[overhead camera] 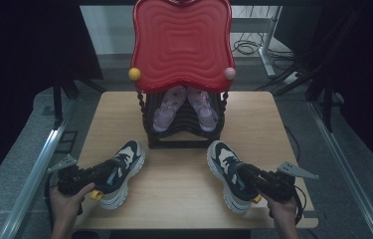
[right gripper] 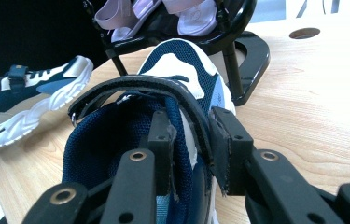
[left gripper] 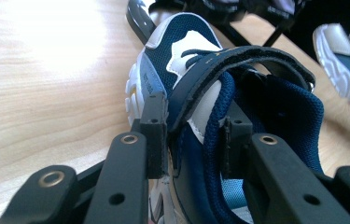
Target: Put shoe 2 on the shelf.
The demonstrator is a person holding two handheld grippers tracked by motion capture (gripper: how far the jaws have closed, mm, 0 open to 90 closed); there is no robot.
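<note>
High view: we are holding both sneakers toe-first toward the shoe rack [overhead camera: 184,133].
Left gripper [left gripper: 195,140]: clamping the left sneaker [left gripper: 182,60] collar wall.
Right gripper [right gripper: 192,144]: pinching the right sneaker [right gripper: 182,60] collar likewise.

Bare tabletop [overhead camera: 176,186] is being left open between the left sneaker [overhead camera: 119,172] and the right sneaker [overhead camera: 229,174], wide enough for passage. The far middle is being blocked by the black shoe rack [overhead camera: 181,134], just beyond both toes. Its lower tier is being taken up by pink sandals [overhead camera: 184,107]; access from above is being shut off by the red tray [overhead camera: 181,45]. Narrow strips are being left open at the table's side edges.
</note>
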